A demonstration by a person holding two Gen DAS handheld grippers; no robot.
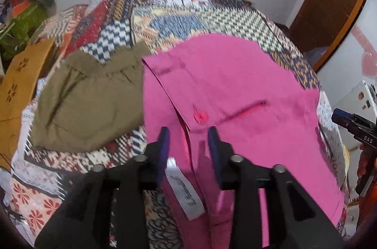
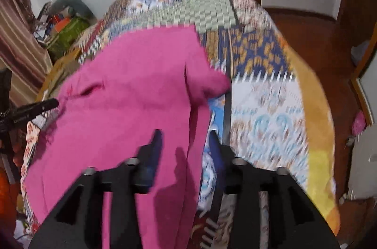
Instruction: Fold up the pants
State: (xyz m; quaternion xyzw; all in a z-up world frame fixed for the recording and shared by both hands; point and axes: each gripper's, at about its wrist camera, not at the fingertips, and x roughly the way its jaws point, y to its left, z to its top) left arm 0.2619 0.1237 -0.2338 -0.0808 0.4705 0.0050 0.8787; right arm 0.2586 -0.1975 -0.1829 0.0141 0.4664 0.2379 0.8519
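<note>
Both my grippers, left [image 1: 188,131] and right [image 2: 186,133], hang released over the pants [image 1: 235,84] on the bedspread [image 1: 165,13]; waistband nearest, legs running away from me.

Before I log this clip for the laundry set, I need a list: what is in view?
pink pants: one, magenta, spread on the bed, waistband with button nearest the left gripper
white label: one, inside the waistband
olive garment: one, left of the pants
mustard cloth: one, at the bed's left edge
patchwork bedspread: one, multicoloured, under everything
wooden door: one, brown, far right
left gripper: black, blue pads, jaws apart over the waistband
right gripper: black, jaws apart over the pants' right edge
</note>
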